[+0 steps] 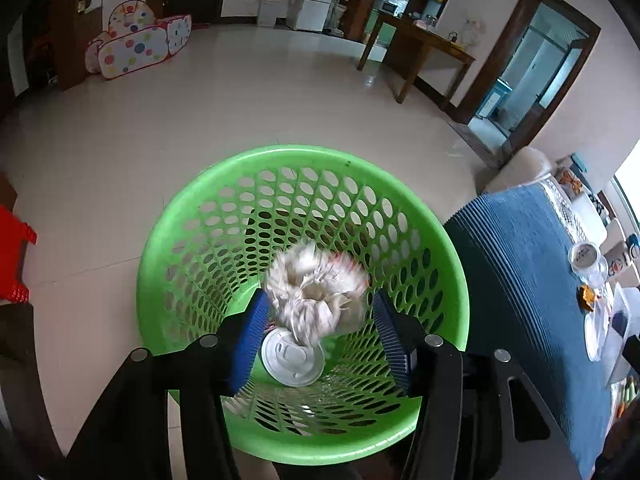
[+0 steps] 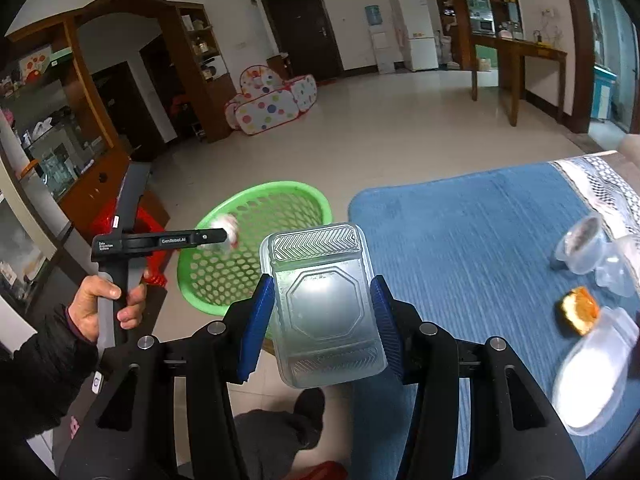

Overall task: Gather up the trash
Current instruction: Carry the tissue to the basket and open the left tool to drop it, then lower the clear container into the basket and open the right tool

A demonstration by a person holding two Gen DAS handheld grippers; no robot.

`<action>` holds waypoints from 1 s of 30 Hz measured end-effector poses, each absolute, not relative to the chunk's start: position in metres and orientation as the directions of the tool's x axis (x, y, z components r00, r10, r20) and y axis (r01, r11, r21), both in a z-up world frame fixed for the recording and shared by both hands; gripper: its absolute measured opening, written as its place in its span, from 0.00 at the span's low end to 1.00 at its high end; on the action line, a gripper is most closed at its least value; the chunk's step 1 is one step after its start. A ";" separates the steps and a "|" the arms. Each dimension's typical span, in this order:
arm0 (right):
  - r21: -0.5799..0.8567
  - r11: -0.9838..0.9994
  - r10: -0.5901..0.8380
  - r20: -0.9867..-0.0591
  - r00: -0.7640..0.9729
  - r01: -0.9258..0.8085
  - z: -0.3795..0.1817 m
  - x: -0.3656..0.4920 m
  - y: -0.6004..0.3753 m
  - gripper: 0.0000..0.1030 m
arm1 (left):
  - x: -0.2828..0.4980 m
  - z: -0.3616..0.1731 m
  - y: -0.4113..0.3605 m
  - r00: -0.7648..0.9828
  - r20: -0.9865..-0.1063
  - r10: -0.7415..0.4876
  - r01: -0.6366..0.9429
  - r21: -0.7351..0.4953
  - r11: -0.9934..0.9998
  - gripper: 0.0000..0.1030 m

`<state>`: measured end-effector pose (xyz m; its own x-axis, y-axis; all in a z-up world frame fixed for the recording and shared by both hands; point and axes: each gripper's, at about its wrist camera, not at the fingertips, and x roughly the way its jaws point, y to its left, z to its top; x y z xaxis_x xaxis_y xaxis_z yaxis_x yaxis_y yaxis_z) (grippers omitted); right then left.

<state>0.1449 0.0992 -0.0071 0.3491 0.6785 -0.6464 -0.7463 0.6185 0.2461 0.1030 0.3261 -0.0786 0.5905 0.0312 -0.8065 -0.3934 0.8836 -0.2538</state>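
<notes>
Two grippers: one in each hand, both in view.
Left gripper (image 1: pixel 320 328): held over the green basket (image 1: pixel 200 184), pointing down into it; its blue pads (image 1: pixel 248 340) stand apart with a crumpled wad of paper (image 1: pixel 316 292) between them, blurred. Neither pad appears to press on it, so the jaws are open.
Left hand (image 2: pixel 106 308): bare, in a dark sleeve, wrapped round the gripper handle, seen from the right wrist camera.
Right gripper (image 2: pixel 320 320): clamped on a clear plastic tray (image 2: pixel 324 304), one blue pad against each long side; the tray is held above the edge of the table.
Basket: perforated green plastic, standing on the pale tiled floor just beside the table; inside lies a round white lid (image 1: pixel 292 356) with bits of clear plastic under it.
Table (image 2: pixel 460 220): covered with a blue ribbed cloth.
Trash on the table: a small clear cup (image 2: pixel 580 244) on its side, a piece of orange peel (image 2: pixel 580 310), a round clear lid (image 2: pixel 592 376) and more clear plastic near the far right edge.
Floor items: a red stool (image 1: pixel 12 256) to the basket's left and a spotted play tent (image 2: pixel 272 104) far across the room.
</notes>
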 end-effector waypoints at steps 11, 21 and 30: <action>0.272 0.566 0.714 -0.633 0.298 -0.778 -0.006 0.143 0.133 0.48 | 0.070 -0.069 0.340 0.630 -0.775 0.048 -0.420 -0.288 0.860 0.55; 0.299 0.522 0.715 -0.664 0.219 -0.798 -0.016 0.151 0.213 0.49 | 0.026 -0.052 0.349 0.676 -0.734 0.066 -0.430 -0.321 0.844 0.55; 0.334 0.519 0.702 -0.692 0.169 -0.787 -0.031 0.156 0.272 0.65 | 0.003 -0.053 0.358 0.687 -0.723 0.068 -0.448 -0.348 0.824 0.55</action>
<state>0.1557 0.2725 -0.0307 0.1690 0.7018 -0.6921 -0.7872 0.5187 0.3337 0.0032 0.3576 -0.0532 0.6872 0.0681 -0.7232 -0.4478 0.8236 -0.3480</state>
